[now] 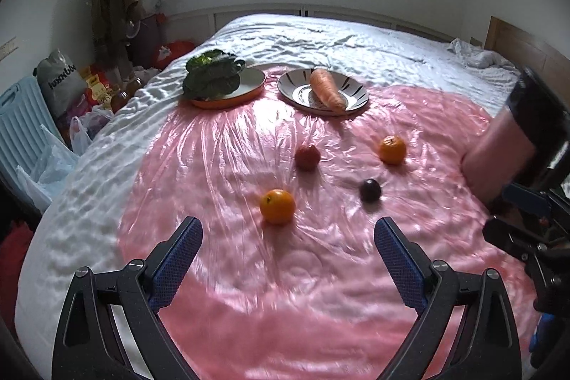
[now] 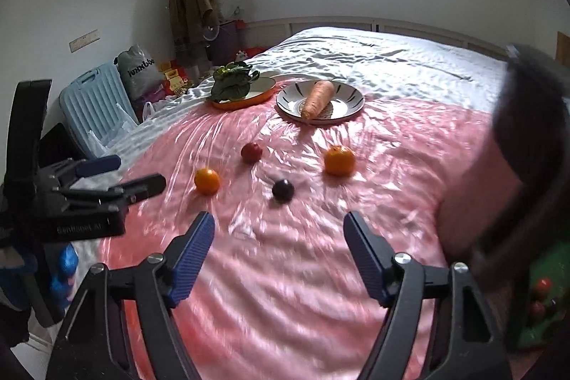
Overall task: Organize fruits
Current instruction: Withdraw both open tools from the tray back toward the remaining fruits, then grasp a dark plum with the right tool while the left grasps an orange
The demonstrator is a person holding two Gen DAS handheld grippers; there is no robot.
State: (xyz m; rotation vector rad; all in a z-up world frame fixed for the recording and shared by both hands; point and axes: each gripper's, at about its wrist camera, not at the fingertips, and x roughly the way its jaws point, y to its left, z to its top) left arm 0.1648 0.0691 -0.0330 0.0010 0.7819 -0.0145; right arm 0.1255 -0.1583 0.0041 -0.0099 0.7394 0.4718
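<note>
On the bed, a clear plastic sheet (image 1: 221,145) covers a pink patch of the bedding, and the fruits lie loose on it; going from the left, the left gripper (image 1: 288,230) hangs above the sheet with its blue-padded fingers (image 1: 178,255) spread wide and nothing between them; the near orange (image 1: 277,206) sits just ahead of the gap, nearer the left finger; beyond it lies a red fruit (image 1: 307,157), and right of that a dark plum (image 1: 370,190) and a second orange (image 1: 392,150), all apart from one another. Farther back, an orange-rimmed dish (image 1: 249,88) holds leafy greens (image 1: 210,73), and to its right a striped plate (image 1: 352,91) carries a carrot (image 1: 326,88). The right gripper (image 2: 279,219) also stands wide and empty, low over the sheet; in its view the dark plum (image 2: 283,190) lies just ahead of the gap, almost centred, with the near orange (image 2: 206,181) off to the left and the second orange (image 2: 339,160) farther ahead to the right.
</note>
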